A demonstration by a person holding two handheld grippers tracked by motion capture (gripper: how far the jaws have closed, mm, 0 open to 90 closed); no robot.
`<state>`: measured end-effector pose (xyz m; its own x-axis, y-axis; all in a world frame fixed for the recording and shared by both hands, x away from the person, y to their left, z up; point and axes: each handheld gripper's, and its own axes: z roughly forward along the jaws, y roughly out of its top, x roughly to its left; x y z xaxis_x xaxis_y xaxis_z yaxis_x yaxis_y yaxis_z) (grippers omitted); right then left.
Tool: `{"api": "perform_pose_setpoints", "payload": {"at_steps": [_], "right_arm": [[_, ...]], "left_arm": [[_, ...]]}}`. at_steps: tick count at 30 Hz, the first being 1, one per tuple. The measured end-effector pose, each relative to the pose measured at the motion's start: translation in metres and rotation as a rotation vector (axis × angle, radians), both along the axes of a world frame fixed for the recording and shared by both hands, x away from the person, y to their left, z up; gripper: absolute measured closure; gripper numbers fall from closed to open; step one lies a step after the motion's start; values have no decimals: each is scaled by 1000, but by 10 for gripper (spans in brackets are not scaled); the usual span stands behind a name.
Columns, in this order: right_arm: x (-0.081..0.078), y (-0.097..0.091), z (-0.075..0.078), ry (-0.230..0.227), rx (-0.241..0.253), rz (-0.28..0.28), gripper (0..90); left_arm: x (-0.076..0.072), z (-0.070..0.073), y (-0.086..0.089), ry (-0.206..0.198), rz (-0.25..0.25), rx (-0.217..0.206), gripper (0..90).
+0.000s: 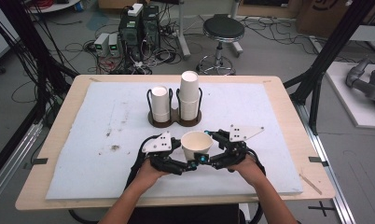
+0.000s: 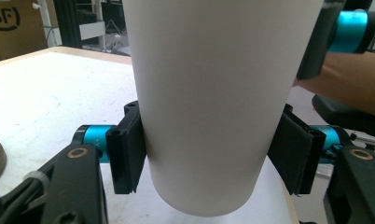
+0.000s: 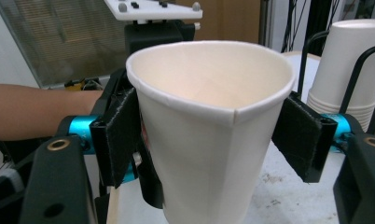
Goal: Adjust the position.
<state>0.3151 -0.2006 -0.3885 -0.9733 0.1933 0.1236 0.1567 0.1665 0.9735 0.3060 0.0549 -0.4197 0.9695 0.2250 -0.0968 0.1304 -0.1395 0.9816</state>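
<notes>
A white paper cup (image 1: 196, 144) is held upright just above the white mat, between both grippers. My left gripper (image 1: 191, 162) comes in from the left, and its pads (image 2: 127, 156) press on the cup's lower wall (image 2: 213, 102). From the right, my right gripper (image 1: 205, 156) grips higher up. Its pads (image 3: 122, 133) squeeze the cup (image 3: 199, 154) just under the rim, which is bent slightly out of round. The inside of the cup looks empty. A hand holds each gripper near the table's front edge.
A dark double cup holder (image 1: 174, 122) stands behind the held cup, with a short stack of cups (image 1: 160, 103) and a taller stack (image 1: 189, 95). A white mat (image 1: 106, 130) covers the wooden table (image 1: 64, 107). A stool (image 1: 223, 30) and computers stand on the floor beyond.
</notes>
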Motion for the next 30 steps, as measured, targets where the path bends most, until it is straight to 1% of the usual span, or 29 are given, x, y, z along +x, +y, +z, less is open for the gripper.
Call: {"api": "perform_pose_setpoints", "payload": {"at_steps": [1,2,5,6,7,8,9,10,11,15,18,20,23,26,28,30], "right_arm": [[-1,0,0,7,-8,1,280],[0,1,0,6,-8,4,282],[-1,1,0,-18,-15,11,335],[-1,1,0,-25,-21,11,344],[-1,1,0,-31,-25,9,346],[-1,0,1,-43,-29,-4,351],[-1,-1,1,-40,-34,-8,353],[-1,-2,1,-43,-34,-18,353],[0,-3,2,-53,-31,-28,353],[2,-9,3,-63,-32,-66,356],[4,-12,4,-77,-40,-89,355],[5,-13,3,-74,-47,-104,355],[6,-13,3,-73,-48,-117,355],[8,-12,2,-82,-47,-125,355],[9,-11,2,-76,-51,-128,355],[10,-12,2,-79,-50,-134,355]], "left_arm": [[0,0,0,-5,1,2,348],[-1,0,-1,-1,1,-1,348],[-1,0,-1,4,-3,2,346],[-1,-1,-2,5,2,4,340],[-1,-1,-2,5,15,15,328],[-1,-1,-2,14,34,27,282],[-1,-1,-1,23,44,33,234],[-1,-2,0,24,47,34,226],[-1,-2,3,23,62,31,226],[0,-2,15,22,108,31,208],[0,0,28,21,150,19,204],[0,1,37,17,175,14,204],[1,3,50,18,212,6,204],[2,5,62,17,244,-5,204],[2,5,69,15,263,-13,204],[2,6,73,12,277,-17,204]]}}
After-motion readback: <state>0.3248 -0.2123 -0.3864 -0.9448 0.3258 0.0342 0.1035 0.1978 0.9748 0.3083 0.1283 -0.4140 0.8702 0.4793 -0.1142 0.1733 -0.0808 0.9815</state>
